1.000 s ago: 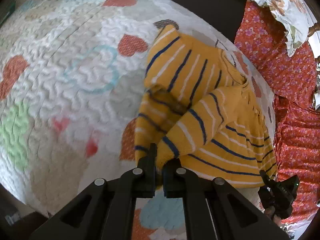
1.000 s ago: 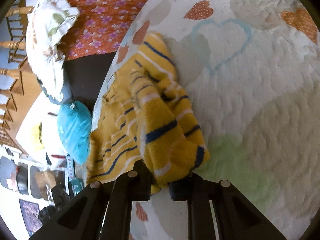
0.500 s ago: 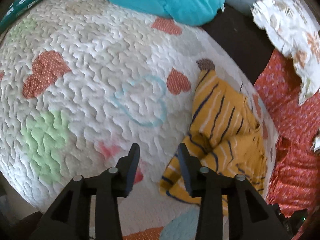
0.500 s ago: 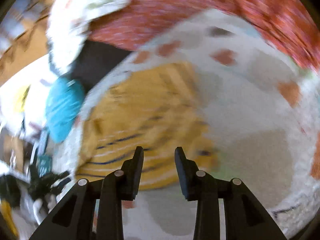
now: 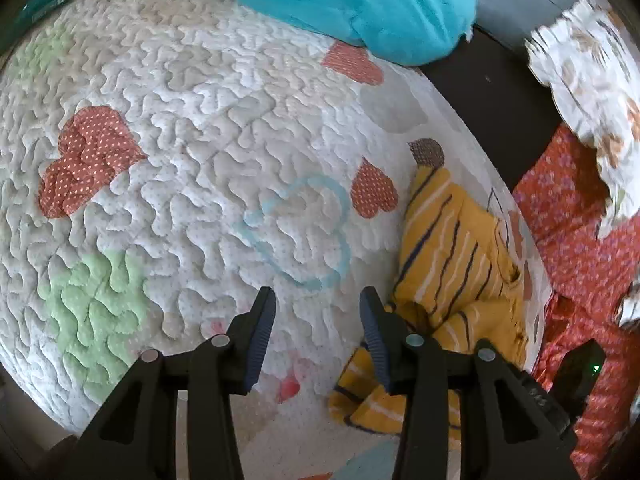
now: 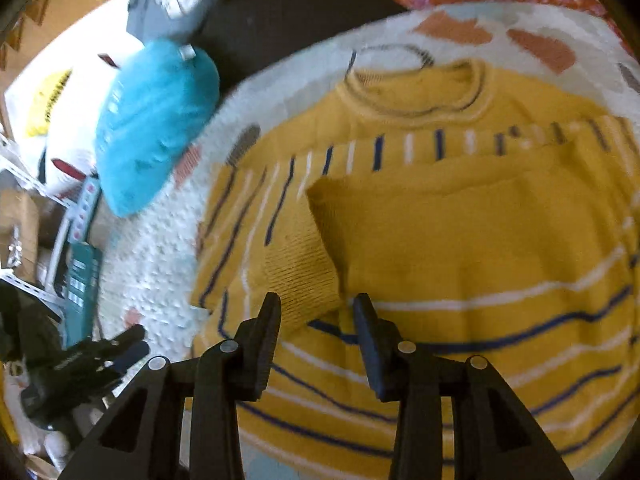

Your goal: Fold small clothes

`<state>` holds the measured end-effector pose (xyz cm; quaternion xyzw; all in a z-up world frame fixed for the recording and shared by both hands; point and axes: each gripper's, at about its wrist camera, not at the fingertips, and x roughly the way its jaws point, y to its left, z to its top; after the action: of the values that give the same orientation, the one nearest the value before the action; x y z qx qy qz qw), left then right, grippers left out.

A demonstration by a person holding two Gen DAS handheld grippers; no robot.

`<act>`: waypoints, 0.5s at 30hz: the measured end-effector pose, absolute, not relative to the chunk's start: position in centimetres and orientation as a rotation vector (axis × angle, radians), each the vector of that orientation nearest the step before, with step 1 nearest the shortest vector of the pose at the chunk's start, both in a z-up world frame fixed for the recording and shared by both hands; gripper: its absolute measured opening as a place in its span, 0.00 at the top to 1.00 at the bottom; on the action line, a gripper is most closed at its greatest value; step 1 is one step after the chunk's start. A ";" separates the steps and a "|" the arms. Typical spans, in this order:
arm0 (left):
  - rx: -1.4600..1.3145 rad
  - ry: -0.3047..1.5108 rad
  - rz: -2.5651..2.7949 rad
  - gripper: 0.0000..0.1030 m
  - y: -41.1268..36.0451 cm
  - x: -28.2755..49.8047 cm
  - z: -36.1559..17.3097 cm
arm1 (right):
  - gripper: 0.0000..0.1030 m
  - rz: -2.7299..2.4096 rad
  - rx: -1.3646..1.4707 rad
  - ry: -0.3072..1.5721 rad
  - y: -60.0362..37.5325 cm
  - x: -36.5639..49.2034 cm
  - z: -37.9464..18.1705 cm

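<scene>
Left wrist view: my left gripper (image 5: 316, 320) hangs over the heart-print quilt (image 5: 192, 152) with its jaws moderately apart and nothing between them; only bare quilting shows in the gap. The yellow striped sweater (image 5: 452, 248) lies just right of these fingers, bunched at the quilt's right edge, and the right-hand finger (image 5: 372, 332) overlaps its nearest fold in the picture; whether it touches I cannot tell. A teal plush cushion (image 5: 360, 0) rests at the quilt's far edge, well apart from the sweater. I judge the hand stands off to leave the fold undisturbed.

Right wrist view, somewhat blurred: my right gripper (image 6: 316, 320) sits low over the sweater (image 6: 460, 240), collar away from me, both sleeves crossed over the chest. Its jaws have just been narrowing, yet a clear gap shows. A ribbed sleeve cuff (image 6: 300, 280) lies just ahead of the fingertips, not pinched. Judgement: sleeves are in; the lengthwise fold is not yet done.
</scene>
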<state>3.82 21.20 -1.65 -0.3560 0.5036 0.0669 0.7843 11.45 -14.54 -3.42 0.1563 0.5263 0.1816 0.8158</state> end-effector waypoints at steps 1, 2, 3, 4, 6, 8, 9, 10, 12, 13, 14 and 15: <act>-0.782 1.084 0.152 0.59 21.5 3.9 -1.7 | 0.95 0.395 0.327 1.126 -14.3 11.6 -3.4; -0.806 1.080 0.151 0.59 21.9 4.1 -1.8 | 0.95 0.403 0.334 1.123 -14.1 11.8 -3.1; -0.819 1.077 0.149 0.59 22.1 4.2 -1.8 | 0.95 0.412 0.337 1.109 -13.8 12.1 -2.6; -0.834 1.073 0.152 0.59 22.5 4.4 -1.8 | 0.95 0.420 0.326 1.100 -13.2 12.4 -2.1; -0.853 1.068 0.158 0.59 23.0 4.7 -2.0 | 0.95 0.433 0.298 1.085 -11.8 13.4 -1.3; -0.875 1.071 0.162 0.59 23.2 4.9 -2.2 | 0.95 0.447 0.272 1.081 -9.7 15.1 -0.9; -0.888 1.077 0.159 0.58 23.2 5.0 -2.5 | 0.95 0.448 0.258 1.085 -8.8 15.9 -1.0; -0.891 1.082 0.157 0.58 23.2 5.1 -2.6 | 0.95 0.448 0.244 1.095 -8.0 16.6 -1.2; -0.891 1.090 0.149 0.58 23.0 5.1 -2.7 | 0.95 0.422 0.190 1.121 -6.0 18.5 -2.1; -0.884 1.092 0.151 0.58 23.0 5.1 -2.7 | 0.94 0.414 0.169 1.120 -5.7 19.0 -2.3; -0.877 1.094 0.153 0.58 23.0 5.2 -2.7 | 0.92 0.409 0.158 1.115 -5.6 19.3 -2.2; -0.872 1.094 0.154 0.58 23.1 5.2 -2.7 | 0.92 0.407 0.164 1.096 -5.8 19.2 -1.9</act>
<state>5.17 23.05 -2.67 -0.4010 0.5030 0.0710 0.7623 19.25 -5.78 -1.92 0.0771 0.5169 0.1917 0.8308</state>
